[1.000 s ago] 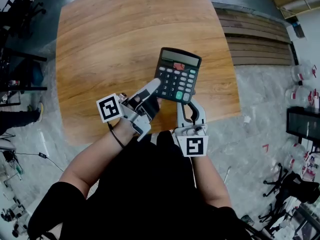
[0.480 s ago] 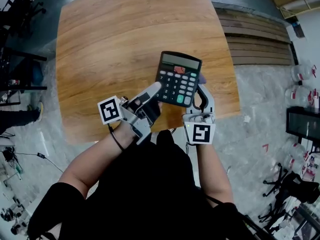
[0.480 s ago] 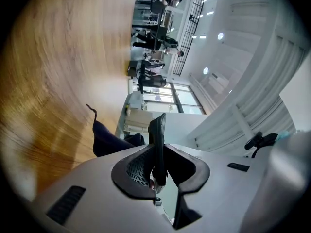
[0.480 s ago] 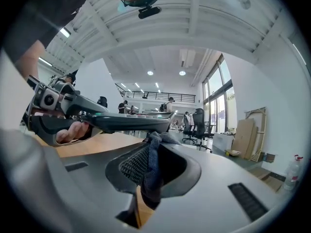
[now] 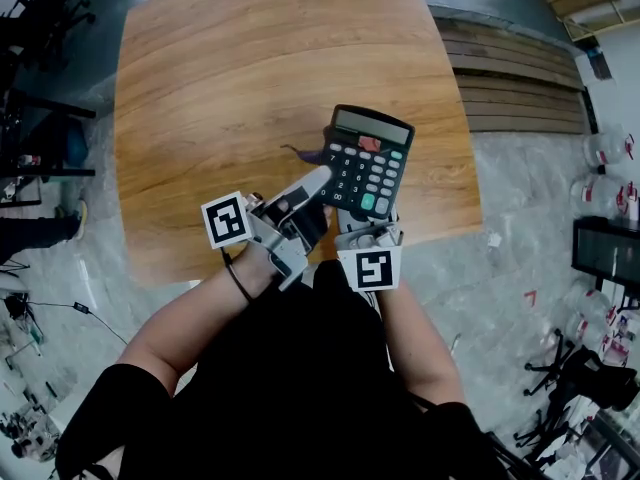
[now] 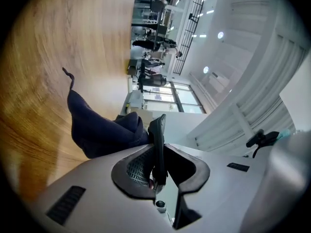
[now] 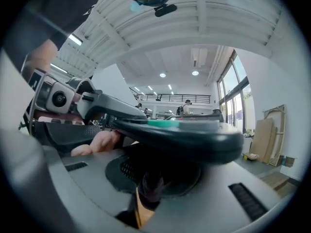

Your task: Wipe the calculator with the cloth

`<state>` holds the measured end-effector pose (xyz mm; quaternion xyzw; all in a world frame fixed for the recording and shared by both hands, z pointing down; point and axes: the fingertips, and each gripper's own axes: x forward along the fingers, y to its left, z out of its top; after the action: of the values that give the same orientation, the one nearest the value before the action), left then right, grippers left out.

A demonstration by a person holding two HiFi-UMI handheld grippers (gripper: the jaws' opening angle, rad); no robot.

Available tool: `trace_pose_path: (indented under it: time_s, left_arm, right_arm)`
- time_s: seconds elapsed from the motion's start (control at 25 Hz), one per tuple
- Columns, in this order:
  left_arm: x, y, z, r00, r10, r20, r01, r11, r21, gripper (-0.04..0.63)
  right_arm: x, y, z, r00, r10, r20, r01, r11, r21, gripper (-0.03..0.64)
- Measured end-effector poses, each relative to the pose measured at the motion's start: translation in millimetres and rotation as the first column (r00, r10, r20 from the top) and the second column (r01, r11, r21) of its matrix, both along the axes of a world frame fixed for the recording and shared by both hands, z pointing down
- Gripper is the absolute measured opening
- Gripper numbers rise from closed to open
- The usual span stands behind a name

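Evidently the left claw (image 6: pixel 158 154) pinches the calculator (image 5: pixel 368 160) by its edge, holding it tilted above the counter (image 5: pixel 220 78), probably so the right claw (image 7: pixel 150 178), clamped on the dark cloth (image 6: pixel 102 130), can rub its underside, where the cloth sits

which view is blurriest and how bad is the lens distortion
Right gripper view: the calculator sits so close it looks soft. Left gripper view: heavy fisheye, black corners, windows washed out. Head view: sharp, evenly lit, table edges bowed.
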<state>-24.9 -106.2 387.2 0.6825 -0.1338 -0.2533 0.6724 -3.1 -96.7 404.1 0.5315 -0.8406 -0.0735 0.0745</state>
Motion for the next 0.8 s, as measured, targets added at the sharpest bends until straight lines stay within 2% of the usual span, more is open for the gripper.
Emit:
trace_pose_path:
  time_s: [0.16,0.4,0.52,0.64,0.8]
  left_arm:
    - [-0.7,-0.6,3.2,1.000,-0.011,-0.001,0.011,1.000,-0.015,0.069]
    - [-2.0,-0.1,-0.1,1.000,-0.008,0.004,0.008,1.000,0.010,0.069]
    - [-0.5,-2.3,-1.6,1.000,0.000,-0.003,0.000,1.000,0.010,0.069]
    - [0.8,-4.9,0.6,1.000,0.001,0.000,-0.001,1.000,0.005,0.069]
    - [0.8,-4.5,2.8,1.000,0.000,0.007,0.001,1.000,-0.009,0.069]
  right_arm:
    - [6.6,5.0,3.3,1.000,0.011,0.009,-0.011,1.000,-0.021,0.049]
    - [61.8,-4.6,0.2,0.984,0.176,0.006,-0.176,0.984,-0.007,0.049]
    - [76.3,-11.6,-3.9,0.976,0.219,-0.007,-0.219,0.976,0.016,0.049]
    - [67.8,-12.6,-6.1,0.979,0.202,0.007,-0.202,0.979,0.033,0.049]
    - [30.4,-2.2,-11.2,0.993,0.114,0.020,-0.115,0.991,0.062,0.049]
